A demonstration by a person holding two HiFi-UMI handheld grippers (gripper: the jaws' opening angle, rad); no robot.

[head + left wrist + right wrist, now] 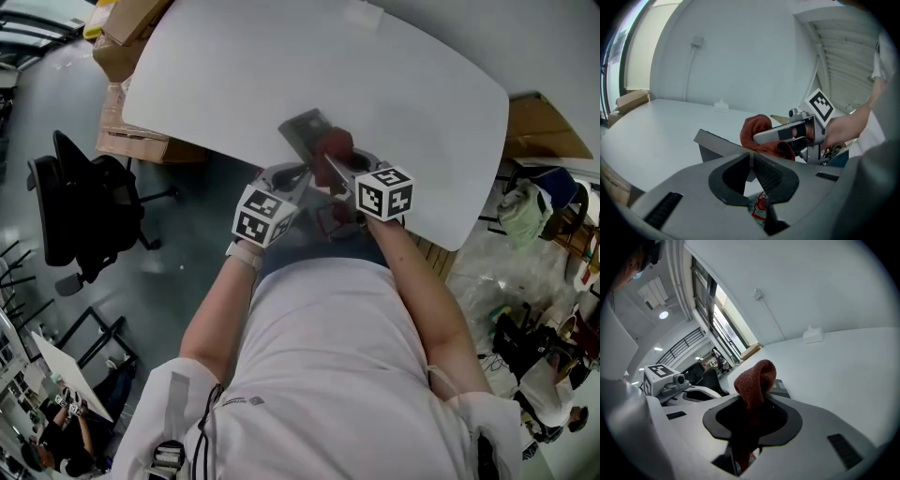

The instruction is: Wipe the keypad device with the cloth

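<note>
The grey keypad device [305, 131] is lifted a little over the near edge of the white table [281, 66]. My left gripper [298, 178] is shut on the device's near edge; in the left gripper view the grey slab [717, 140] runs up and left from between the jaws. My right gripper [333, 169] is shut on a rust-red cloth [335, 145], whose folded end sticks out past the jaws [754, 378] and lies against the device. In the left gripper view the cloth [757, 129] bunches under the right gripper's fingers [785, 132].
Cardboard boxes [127, 37] stand off the table's far left corner. A black office chair [84, 206] sits on the floor at the left. Bags and clutter [534, 206] fill the floor at the right. A small white object [364, 14] lies far back on the table.
</note>
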